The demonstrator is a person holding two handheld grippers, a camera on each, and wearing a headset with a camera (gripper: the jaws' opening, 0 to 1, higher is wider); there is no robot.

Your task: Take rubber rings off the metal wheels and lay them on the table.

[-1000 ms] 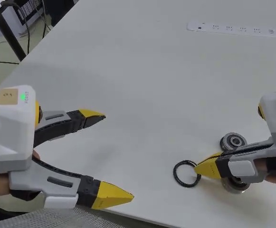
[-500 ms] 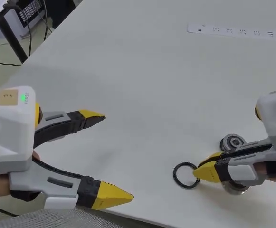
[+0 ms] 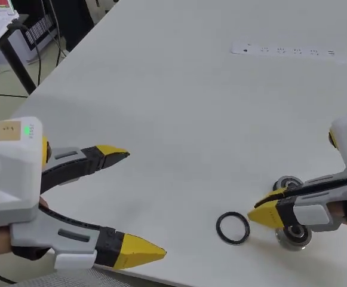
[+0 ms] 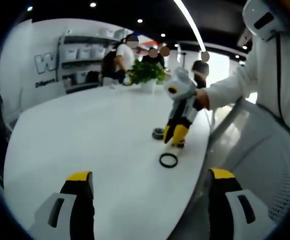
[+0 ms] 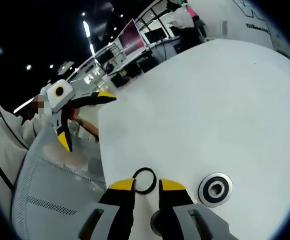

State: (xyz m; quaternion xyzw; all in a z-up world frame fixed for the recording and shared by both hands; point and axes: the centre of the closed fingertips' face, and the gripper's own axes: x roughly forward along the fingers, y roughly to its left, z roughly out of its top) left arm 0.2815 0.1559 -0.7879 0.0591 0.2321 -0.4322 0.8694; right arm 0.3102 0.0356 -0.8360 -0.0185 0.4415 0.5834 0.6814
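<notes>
I'm viewing the white-and-black left gripper (image 3: 143, 203) w/ yellow wedge tips; its green LED (image 3: 27, 128) is glowing beside a tan sticker (image 3: 9, 127). The white-and-black right gripper (image 3: 261, 206) is matching it. The person's wearing a white sleeve (image 4: 224, 92).

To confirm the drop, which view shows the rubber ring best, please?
The head view: the rubber ring lies whole, flat on the table. The left gripper view shows it small and distant; in the right gripper view it peeks between the jaw tips.
</notes>
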